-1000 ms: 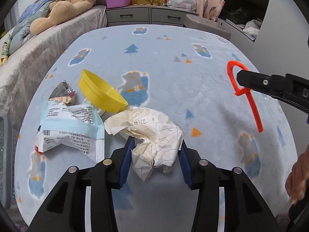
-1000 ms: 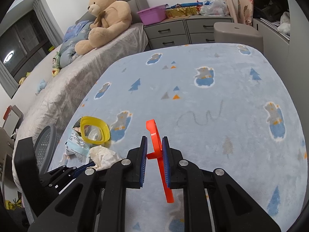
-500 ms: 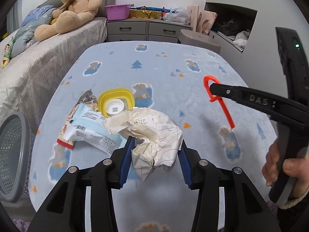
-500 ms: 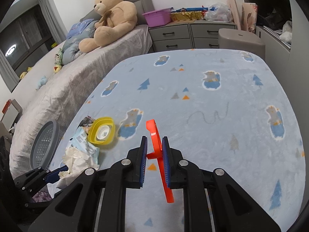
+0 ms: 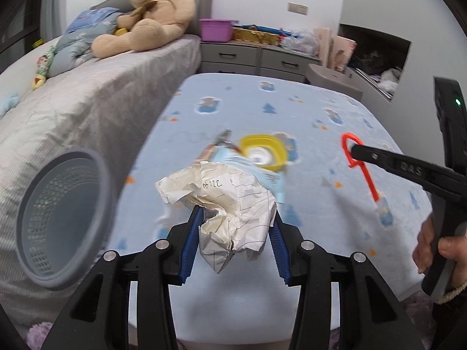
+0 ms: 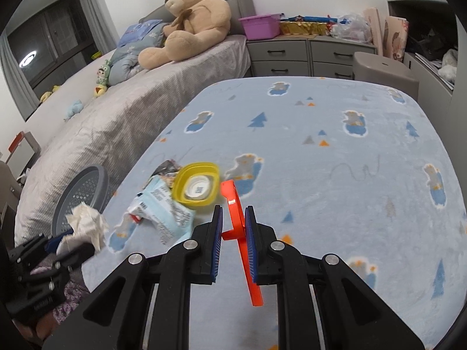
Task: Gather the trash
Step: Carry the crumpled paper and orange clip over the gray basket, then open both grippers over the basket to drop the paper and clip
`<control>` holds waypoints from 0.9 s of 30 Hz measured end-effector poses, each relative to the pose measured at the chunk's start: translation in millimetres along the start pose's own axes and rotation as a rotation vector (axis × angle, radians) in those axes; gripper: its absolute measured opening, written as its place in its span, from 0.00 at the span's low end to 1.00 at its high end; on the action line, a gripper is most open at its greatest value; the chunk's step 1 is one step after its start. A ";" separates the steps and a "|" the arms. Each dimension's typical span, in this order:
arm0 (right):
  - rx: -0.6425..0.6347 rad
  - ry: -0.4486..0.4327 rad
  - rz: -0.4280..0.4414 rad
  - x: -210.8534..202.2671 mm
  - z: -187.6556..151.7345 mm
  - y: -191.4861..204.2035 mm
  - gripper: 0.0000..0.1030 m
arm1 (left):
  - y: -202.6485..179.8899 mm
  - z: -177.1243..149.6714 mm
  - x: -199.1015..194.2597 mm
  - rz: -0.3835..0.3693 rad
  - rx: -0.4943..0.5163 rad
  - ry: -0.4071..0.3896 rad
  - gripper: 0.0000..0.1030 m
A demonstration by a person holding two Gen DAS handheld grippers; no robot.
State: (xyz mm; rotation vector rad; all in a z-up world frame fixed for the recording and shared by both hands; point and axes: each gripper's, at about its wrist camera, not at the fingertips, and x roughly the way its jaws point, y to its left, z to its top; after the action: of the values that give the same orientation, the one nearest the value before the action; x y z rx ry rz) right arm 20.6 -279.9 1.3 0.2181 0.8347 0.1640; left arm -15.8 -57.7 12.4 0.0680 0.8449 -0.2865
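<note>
My left gripper (image 5: 233,218) is shut on a crumpled paper ball (image 5: 227,201) and holds it above the near left edge of the blue blanket-covered table (image 5: 306,110). It also shows in the right wrist view (image 6: 84,224). A grey mesh trash basket (image 5: 58,221) stands to the left, beside the table, its mouth facing me. My right gripper (image 6: 233,221) is shut on an orange plastic strip (image 6: 239,233), also seen in the left wrist view (image 5: 362,166). On the table lie a yellow lid (image 6: 198,186), a light blue wrapper (image 6: 163,204) and a dark foil wrapper (image 6: 165,167).
A grey bed (image 6: 122,116) with a teddy bear (image 6: 189,20) runs along the left of the table. Grey drawers (image 6: 306,55) with a purple tub and a stool (image 6: 382,67) stand behind it. The basket also shows in the right wrist view (image 6: 81,192).
My left gripper has risen and swung left with the paper ball, bringing the grey basket into view. My right gripper with the orange strip has moved left toward the yellow lid.
</note>
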 end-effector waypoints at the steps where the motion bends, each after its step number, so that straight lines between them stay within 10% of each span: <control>1: -0.008 0.002 0.005 1.4 -0.7 7.3 0.15 | 12.3 0.9 -2.1 0.015 -0.013 -0.007 0.42; 27: -0.210 0.093 0.342 109.2 25.4 246.6 0.15 | 229.5 6.3 -7.1 0.348 -0.255 -0.067 0.42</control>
State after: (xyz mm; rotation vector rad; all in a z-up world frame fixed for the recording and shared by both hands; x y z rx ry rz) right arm 97.4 -20.2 2.7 0.1546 0.8610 0.5829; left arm 47.8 163.0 9.5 -0.0323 0.7821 0.1459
